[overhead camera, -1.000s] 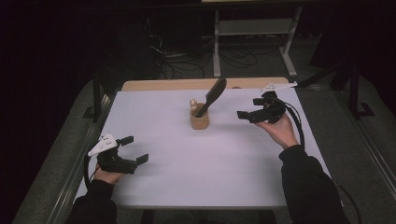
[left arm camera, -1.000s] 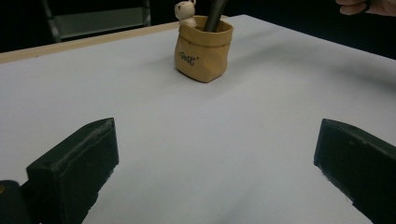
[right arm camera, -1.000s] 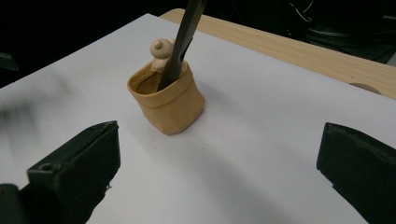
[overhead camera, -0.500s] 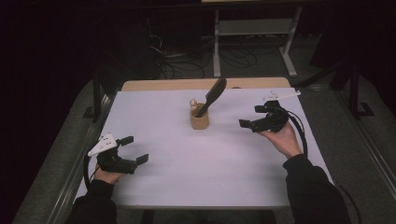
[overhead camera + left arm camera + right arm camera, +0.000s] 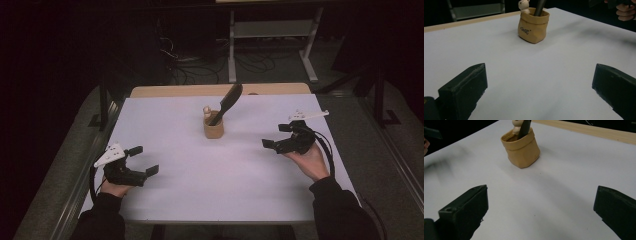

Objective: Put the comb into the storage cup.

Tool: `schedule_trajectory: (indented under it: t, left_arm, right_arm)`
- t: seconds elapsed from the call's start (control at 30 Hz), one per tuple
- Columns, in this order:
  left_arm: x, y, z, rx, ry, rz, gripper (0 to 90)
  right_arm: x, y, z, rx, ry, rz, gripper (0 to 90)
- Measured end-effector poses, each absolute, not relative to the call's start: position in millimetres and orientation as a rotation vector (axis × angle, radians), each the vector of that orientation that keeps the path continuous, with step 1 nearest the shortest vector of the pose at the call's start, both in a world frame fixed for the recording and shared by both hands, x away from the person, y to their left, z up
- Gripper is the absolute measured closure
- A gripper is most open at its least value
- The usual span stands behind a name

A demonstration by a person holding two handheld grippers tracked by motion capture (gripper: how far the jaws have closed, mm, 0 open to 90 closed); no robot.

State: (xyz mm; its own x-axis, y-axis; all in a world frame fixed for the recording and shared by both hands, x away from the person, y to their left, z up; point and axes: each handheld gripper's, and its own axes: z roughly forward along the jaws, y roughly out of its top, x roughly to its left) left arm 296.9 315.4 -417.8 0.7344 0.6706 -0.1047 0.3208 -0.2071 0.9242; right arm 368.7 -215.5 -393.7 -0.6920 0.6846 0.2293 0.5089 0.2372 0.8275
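Observation:
A small tan bag-shaped holder (image 5: 213, 130) (image 5: 533, 25) (image 5: 521, 148) stands upright near the middle of the white table top (image 5: 200, 195). A dark flat-bladed utensil (image 5: 227, 102) leans out of it to the upper right, beside a small cream figure (image 5: 206, 110) (image 5: 524, 6). My left gripper (image 5: 142, 160) (image 5: 539, 90) rests open near the front left, jaws wide apart, pointing at the holder. My right gripper (image 5: 275, 136) (image 5: 541, 212) is open at the right, held low over the table, facing the holder with nothing between its jaws.
A wooden strip (image 5: 220, 90) runs along the table's far edge. Beyond it the dark floor holds cables (image 5: 190, 62) and a white metal stand (image 5: 270, 35). Dark frame rails (image 5: 102, 107) flank the table on both sides.
My right gripper has drawn back from beside the holder toward the person and lower, to the right side of the table. The left gripper has stayed put.

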Motion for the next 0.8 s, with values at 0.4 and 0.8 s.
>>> schedule_trajectory:
  t: [0.4,0.8]
  left_arm:
    - [297,319,-419,1.797,0.793,0.389,0.0]
    - [298,321,-420,1.793,0.803,0.386,0.0]
  right_arm:
    - [348,-229,-410,1.164,2.297,1.431,0.0]
    - [327,-240,-418,1.157,2.264,1.429,0.0]
